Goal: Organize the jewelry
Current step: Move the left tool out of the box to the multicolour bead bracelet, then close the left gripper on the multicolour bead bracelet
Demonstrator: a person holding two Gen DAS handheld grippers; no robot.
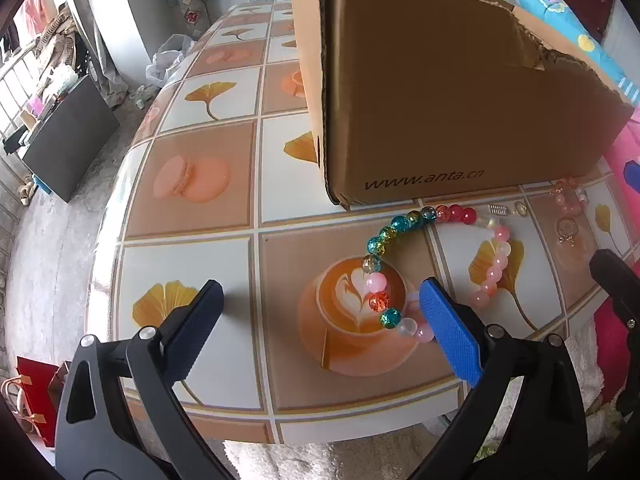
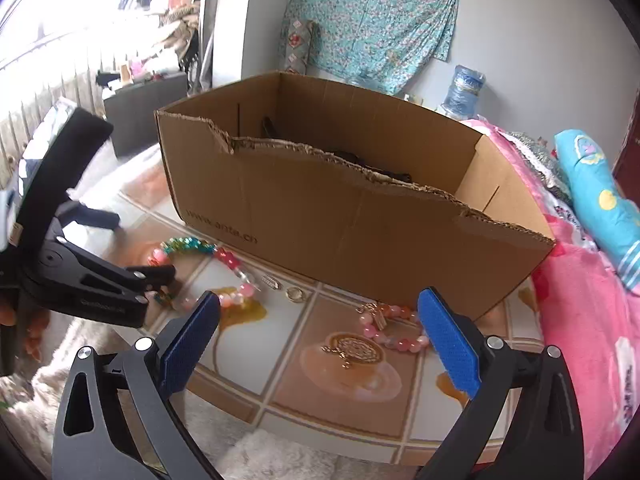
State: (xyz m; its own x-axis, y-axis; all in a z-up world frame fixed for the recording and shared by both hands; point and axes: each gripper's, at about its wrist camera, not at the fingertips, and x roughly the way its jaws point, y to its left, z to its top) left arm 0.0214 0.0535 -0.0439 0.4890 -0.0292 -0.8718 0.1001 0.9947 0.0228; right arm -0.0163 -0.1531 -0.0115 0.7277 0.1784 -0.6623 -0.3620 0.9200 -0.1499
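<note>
Both grippers hang over the table point(image 1: 208, 216) with their jaws spread wide and nothing between them, so the work stands at the reach-in before a pick. The left gripper point(image 1: 320, 300) is low over the bead bracelet point(image 1: 404, 224), a loop of teal, red and pink beads lying flat just in front of the box point(image 1: 440, 100); its right finger point(image 1: 448, 332) sits at the near end of the loop, and whether it touches the beads I cannot tell. The right gripper point(image 2: 320, 316) is open above a pink bracelet point(image 2: 384, 328) and a gold pendant point(image 2: 352, 350), which lie together near the box's front wall. A small ring point(image 2: 295, 294) and a tiny silver charm point(image 2: 270, 281) lie between the two bracelets. The box is open at the top, its front wall torn low, with something dark inside that I cannot make out. My judgement is that the jewelry is meant for the box, and none of these pieces is in it yet. The next move likely calls for shifting the left gripper so the bead strand falls between its fingers, closing on a few beads, then lifting clear of the torn edge. The strand is slack and may swing or slip.
</note>
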